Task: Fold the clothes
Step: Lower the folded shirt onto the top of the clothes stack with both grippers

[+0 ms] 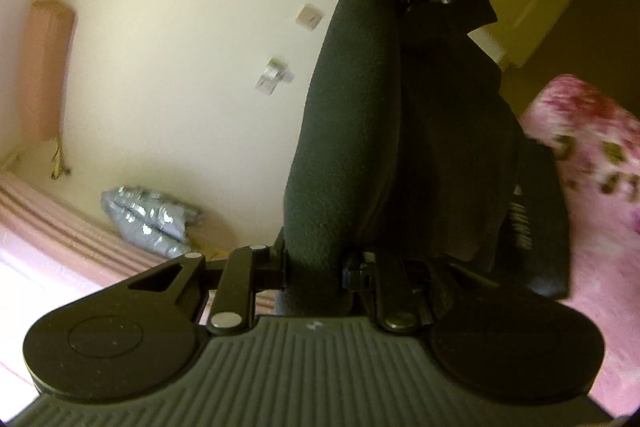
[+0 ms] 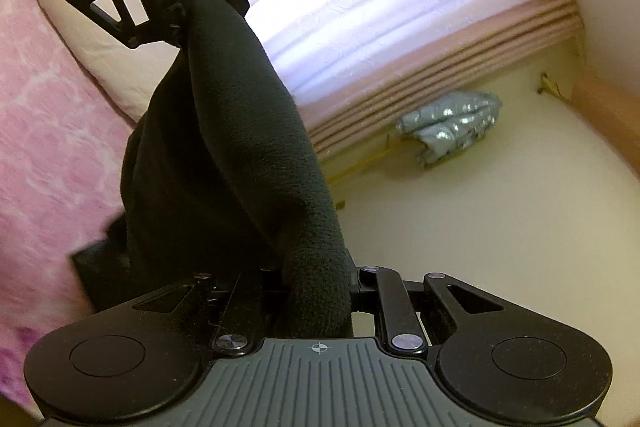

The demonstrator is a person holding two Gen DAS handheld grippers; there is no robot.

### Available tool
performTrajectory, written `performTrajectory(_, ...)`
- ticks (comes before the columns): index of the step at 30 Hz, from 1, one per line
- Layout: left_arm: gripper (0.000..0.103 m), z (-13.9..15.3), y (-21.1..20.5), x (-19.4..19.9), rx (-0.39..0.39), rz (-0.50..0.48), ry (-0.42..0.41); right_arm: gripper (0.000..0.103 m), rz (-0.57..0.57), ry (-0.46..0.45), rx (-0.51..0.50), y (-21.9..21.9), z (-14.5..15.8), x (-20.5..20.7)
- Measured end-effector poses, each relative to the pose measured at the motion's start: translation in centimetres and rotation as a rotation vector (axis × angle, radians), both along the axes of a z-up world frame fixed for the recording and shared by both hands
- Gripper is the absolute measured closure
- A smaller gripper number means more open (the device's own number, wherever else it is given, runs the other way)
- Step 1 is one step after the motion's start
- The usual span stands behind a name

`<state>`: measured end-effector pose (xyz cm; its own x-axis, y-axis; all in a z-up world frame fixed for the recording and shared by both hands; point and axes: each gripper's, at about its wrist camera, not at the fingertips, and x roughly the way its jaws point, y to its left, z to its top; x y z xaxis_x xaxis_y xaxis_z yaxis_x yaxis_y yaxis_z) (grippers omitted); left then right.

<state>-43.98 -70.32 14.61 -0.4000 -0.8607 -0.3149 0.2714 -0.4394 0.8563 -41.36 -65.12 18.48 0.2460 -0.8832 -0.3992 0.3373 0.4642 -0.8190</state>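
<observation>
Holding a dark fleece garment (image 1: 360,147) stretched between the two tools, you are at the lifting and spreading step, not yet at the fold itself. Your left hand-held gripper (image 1: 316,271) is closed on one end of the rolled edge at the bottom centre of the left wrist view, and your right hand-held gripper (image 2: 316,291) is clamped on the other end at the bottom centre of the right wrist view. Each tool also appears at the top of the other camera's frame, so the cloth runs as a thick band from one to the other, and the rest of it hangs down toward the pink floral bed (image 1: 592,187).

I judge that the next move calls for you to bring the garment down flat on the bed, keeping both grips firm and the edge straight, so that the hanging part does not bunch under it.

Much is hard to make out. The fingertips of both tools are covered by the fleece, so how deep the bite is cannot be seen. The lower part of the garment is cut off behind the tools, and I cannot tell which kind of clothing it is. A light grey shiny bundle (image 2: 452,127) lies on the cream floor (image 2: 480,227) near the pink curtain (image 2: 400,27), well apart from your work.
</observation>
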Motion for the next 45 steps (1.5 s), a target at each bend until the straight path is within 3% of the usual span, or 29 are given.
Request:
performTrajectory(4,0.084,1.3,-6.9,-4.3,-0.026,0.106,0.021,0.087,0.088,-0.024,-0.034,-9.4,0.8,-5.3)
performTrajectory(7,0.084,1.2,-10.9,-6.8,-0.090,0.181,0.039,0.087,0.154,-0.030,-0.107,-14.7,0.9,-8.2)
performTrajectory(9,0.084,-0.8,-12.7,-8.1,-0.099,0.209,0.034,0.087,0.197,-0.041,-0.152,-17.2,-0.4,-9.4)
performTrajectory(12,0.084,-7.9,-13.1,-9.1,0.002,0.231,0.001,0.087,0.223,-0.056,-0.112,-18.5,-5.8,-10.8)
performTrajectory(16,0.083,-20.2,-11.3,-9.9,0.196,0.241,-0.112,0.087,0.257,0.007,0.074,-17.7,-15.9,-12.3)
performTrajectory(18,0.083,-24.1,-9.8,-9.5,0.216,0.256,-0.141,0.087,0.271,0.054,0.157,-16.9,-19.7,-12.9)
performTrajectory(20,0.082,-24.6,-8.9,-8.8,0.196,0.288,-0.093,0.087,0.279,0.065,0.173,-15.6,-21.6,-13.8)
performTrajectory(24,0.080,-24.1,-8.3,-9.1,0.194,0.312,-0.051,0.087,0.278,0.053,0.157,-14.2,-21.5,-15.4)
performTrajectory(28,0.080,-25.3,-8.2,-9.5,0.177,0.322,-0.074,0.086,0.284,0.121,0.118,-13.5,-21.8,-15.3)
performTrajectory(31,0.082,-24.3,-8.0,-9.3,0.185,0.336,-0.070,0.086,0.278,0.153,0.107,-14.4,-22.9,-14.7)
performTrajectory(37,0.085,-21.4,-7.4,-8.7,0.114,0.338,-0.069,0.087,0.259,0.098,0.113,-16.0,-23.1,-13.4)
performTrajectory(41,0.084,-23.7,-6.1,-8.9,0.196,0.330,-0.075,0.087,0.288,0.119,0.122,-14.8,-23.2,-13.5)
performTrajectory(45,0.083,-25.6,-6.1,-9.3,0.179,0.339,-0.081,0.086,0.287,0.194,0.110,-14.3,-25.8,-13.7)
